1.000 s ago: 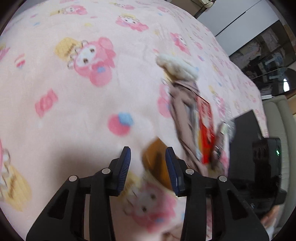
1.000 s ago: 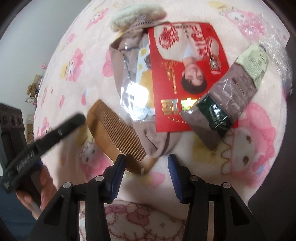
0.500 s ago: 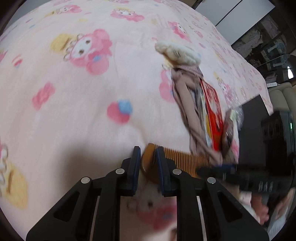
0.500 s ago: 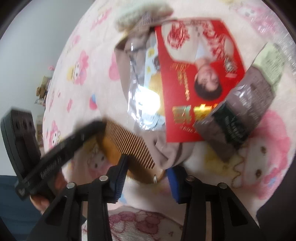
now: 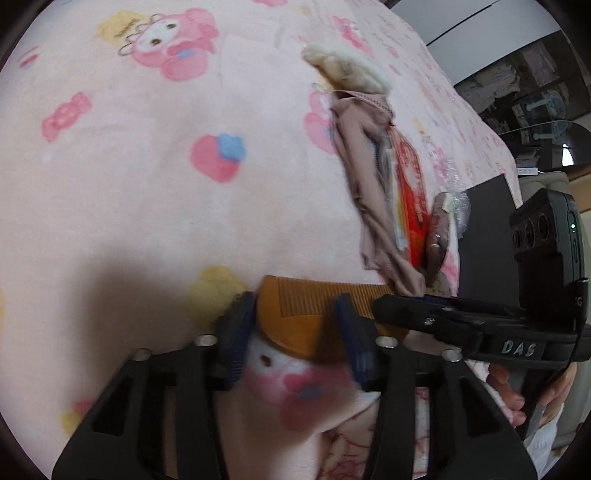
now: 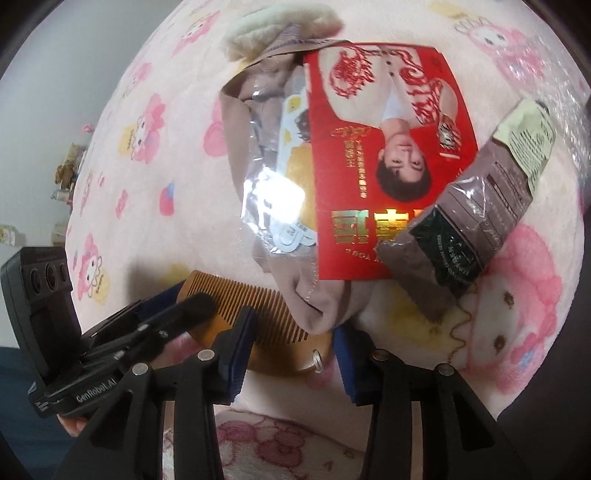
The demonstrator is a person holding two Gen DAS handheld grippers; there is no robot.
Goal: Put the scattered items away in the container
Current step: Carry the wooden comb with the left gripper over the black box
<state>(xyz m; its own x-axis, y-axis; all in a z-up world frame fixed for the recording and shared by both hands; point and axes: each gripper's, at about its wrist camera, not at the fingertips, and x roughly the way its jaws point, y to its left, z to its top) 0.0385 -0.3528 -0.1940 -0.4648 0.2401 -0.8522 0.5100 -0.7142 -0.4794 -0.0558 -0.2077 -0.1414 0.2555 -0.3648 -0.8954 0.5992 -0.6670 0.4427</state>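
A: Where is the comb?

B: The flat wooden comb with fine teeth and a rounded amber-brown spine (image 5: 295,314) lies on the pale pink fleece blanket printed with pink cartoon rabbits (image 5: 129,203). One end of it is tucked under the lower end of a crumpled beige-brown cloth garment (image 6: 317,306).

A: And the left gripper (image 5: 295,343)?

B: Its blue-padded black fingers (image 5: 236,332) stand on either side of the comb's end, and the jaws are opening. A gap shows between the pads and the wood, so it straddles the comb without clamping it.

A: The right gripper (image 6: 293,350)?

B: Its jaws are partly apart and opening too. They stand over the comb's other end, where a small metal ring (image 6: 317,357) sits in the spine. The left pad is at the teeth and the right pad is beside the garment's tip; whether either presses on the comb, I cannot tell.

A: What else lies about?

B: On the garment rest a glossy clear plastic packet with printed cards (image 6: 277,192) and a red printed paper envelope with gold characters (image 6: 376,166). A brown and dark green foil pouch with a pale label (image 6: 476,225) lies across the envelope's corner. A cream fluffy piece (image 6: 273,29) sits at the garment's far end. A dark flat surface (image 5: 487,236) lies past the blanket's edge, near the pile.
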